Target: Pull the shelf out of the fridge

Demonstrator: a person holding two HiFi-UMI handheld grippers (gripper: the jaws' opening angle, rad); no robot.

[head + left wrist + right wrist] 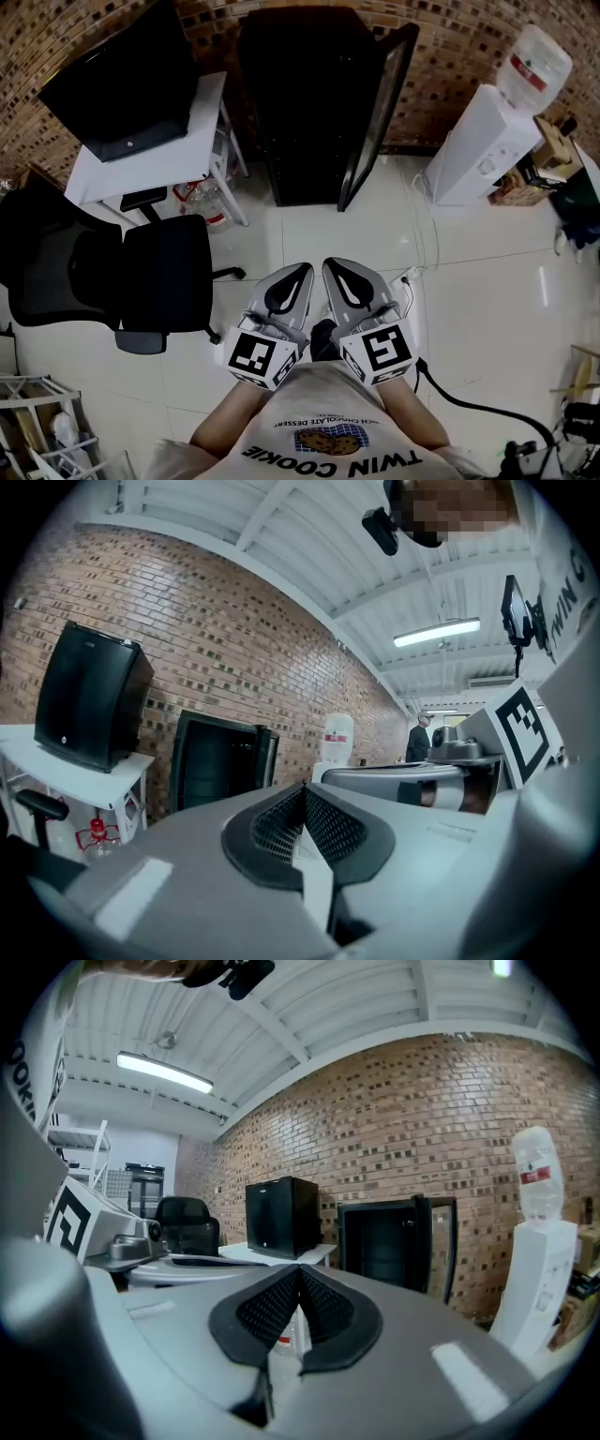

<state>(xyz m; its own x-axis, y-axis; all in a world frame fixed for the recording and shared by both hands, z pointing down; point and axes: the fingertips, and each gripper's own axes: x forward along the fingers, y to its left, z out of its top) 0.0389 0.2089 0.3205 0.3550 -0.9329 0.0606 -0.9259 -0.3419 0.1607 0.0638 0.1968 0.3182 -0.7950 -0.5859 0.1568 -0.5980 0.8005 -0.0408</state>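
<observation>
The black fridge (309,103) stands against the brick wall, its glass door (380,103) swung open to the right. Its inside is dark, and I cannot make out a shelf. My left gripper (303,272) and right gripper (331,266) are side by side close to my body, well short of the fridge and pointing toward it. Both are shut with nothing between the pads. The left gripper view shows the left gripper (303,791) closed, with the fridge (220,761) far beyond. In the right gripper view the right gripper (300,1272) is closed too, and the fridge (389,1241) lies ahead.
A white table (141,155) with a black box (122,84) stands left of the fridge. A black office chair (141,272) sits at my front left. A water dispenser (497,131) is at the right. A cable (469,398) runs over the tile floor, and a person (419,738) stands far off.
</observation>
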